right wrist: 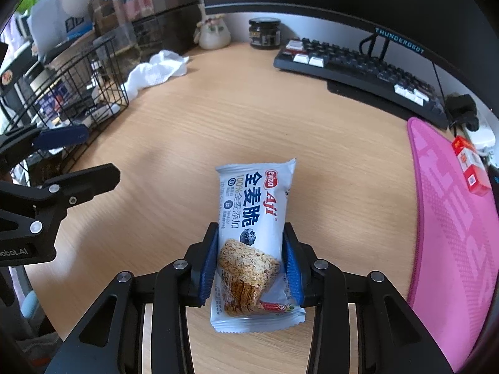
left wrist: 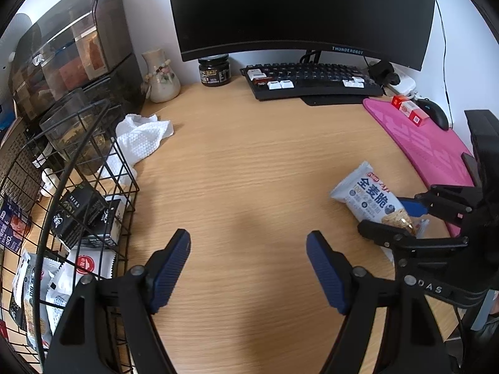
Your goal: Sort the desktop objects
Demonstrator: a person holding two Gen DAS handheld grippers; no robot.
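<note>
A light wooden desk (left wrist: 249, 162) fills both views. In the right wrist view, the right gripper (right wrist: 251, 268) is closed on a pale blue-and-white snack packet (right wrist: 252, 218) printed with a wholegrain biscuit and a blueberry. Its two blue pads (right wrist: 208, 265) press against the packet's long sides near the lower half, and the packet's top end points toward 12 o'clock. Whether the packet rests on the desk or is lifted just above it cannot be told.

In the left wrist view, the left gripper (left wrist: 248, 268) has its blue-padded fingers spread wide apart with nothing between them, over bare wood. The same snack packet (left wrist: 368, 196) appears at 3 o'clock, with the right gripper (left wrist: 414, 221) gripping its near end.

A black wire basket (left wrist: 93, 162) stands at 9 o'clock in the left view, holding dark boxes and several snack packets. A crumpled white cloth (left wrist: 142, 138) lies just beside the basket at 10 o'clock. Behind them sits a dark storage cabinet (left wrist: 71, 46). A cream vase (left wrist: 160, 78) and a dark jar (left wrist: 214, 71) stand at 11 o'clock, near the wall. A black monitor (left wrist: 299, 9) hangs over a dark keyboard (left wrist: 312, 81) at 12 to 1 o'clock. A pink mat (right wrist: 452, 233) lies at 3 o'clock in the right view, with a small red-and-white box (right wrist: 471, 168) on it.
</note>
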